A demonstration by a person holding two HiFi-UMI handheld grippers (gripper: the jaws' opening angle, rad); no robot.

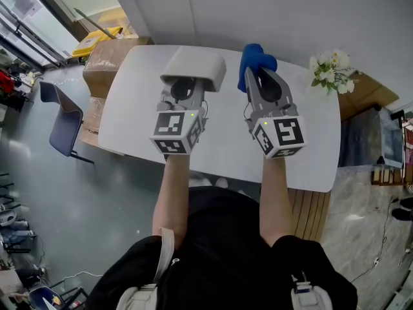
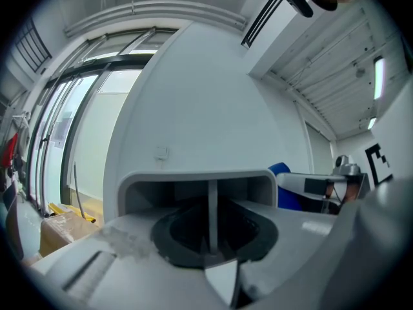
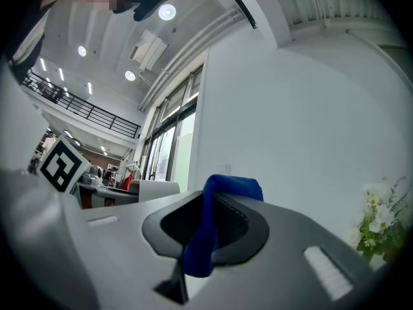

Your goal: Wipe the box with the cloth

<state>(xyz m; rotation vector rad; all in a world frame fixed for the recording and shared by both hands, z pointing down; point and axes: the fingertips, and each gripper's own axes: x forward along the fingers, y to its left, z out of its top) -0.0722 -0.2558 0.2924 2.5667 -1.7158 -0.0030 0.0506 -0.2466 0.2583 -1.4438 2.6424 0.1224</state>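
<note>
A pale grey box (image 1: 195,69) is held above the white table (image 1: 232,141) by my left gripper (image 1: 187,86), which is shut on it. In the left gripper view the box (image 2: 193,181) shows its open side, and a thin inner wall (image 2: 212,205) runs between the jaws of the left gripper (image 2: 210,241). My right gripper (image 1: 263,77) is shut on a blue cloth (image 1: 255,61), bunched at its tips to the right of the box. In the right gripper view the cloth (image 3: 208,231) hangs pinched in the right gripper (image 3: 204,241). Box and cloth are apart.
A bunch of white flowers (image 1: 331,70) stands at the table's far right corner, with a wooden cabinet (image 1: 368,92) behind it. Cardboard boxes (image 1: 104,62) and a yellow object (image 1: 97,39) sit off the left end. A dark chair (image 1: 61,124) stands on the floor at left.
</note>
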